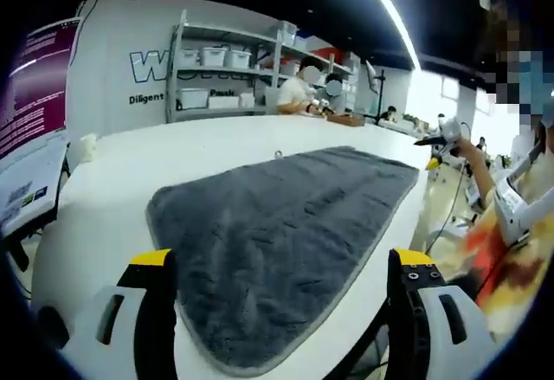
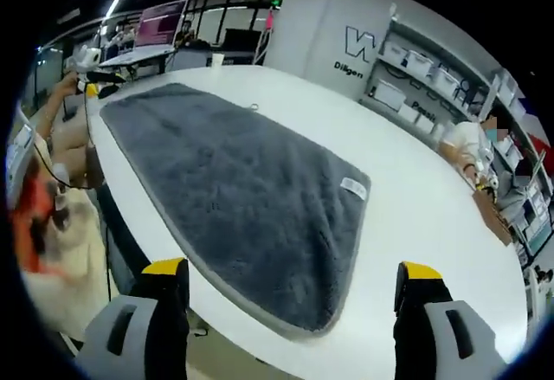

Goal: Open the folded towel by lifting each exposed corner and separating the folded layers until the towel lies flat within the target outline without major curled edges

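Since both tools are hovering off the cloth, L gripper [image 1: 281,289] is keeping its jaws spread w/ nothing between, prob. lining up on the towel [image 1: 286,224] edge lying just ahead of its fingers. R gripper [image 2: 294,298] is likewise gaping wide, towel [image 2: 234,190] ahead between its tips. Towel is lying on the white table [image 2: 415,224]: grey, plush, pale-hemmed, looking mostly flat, small label [image 2: 353,188] showing near one corner.

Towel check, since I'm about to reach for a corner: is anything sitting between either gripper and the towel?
Nothing visible does. The grey towel lies spread on the white table, with bare tabletop or air ahead of the open left gripper and right gripper.
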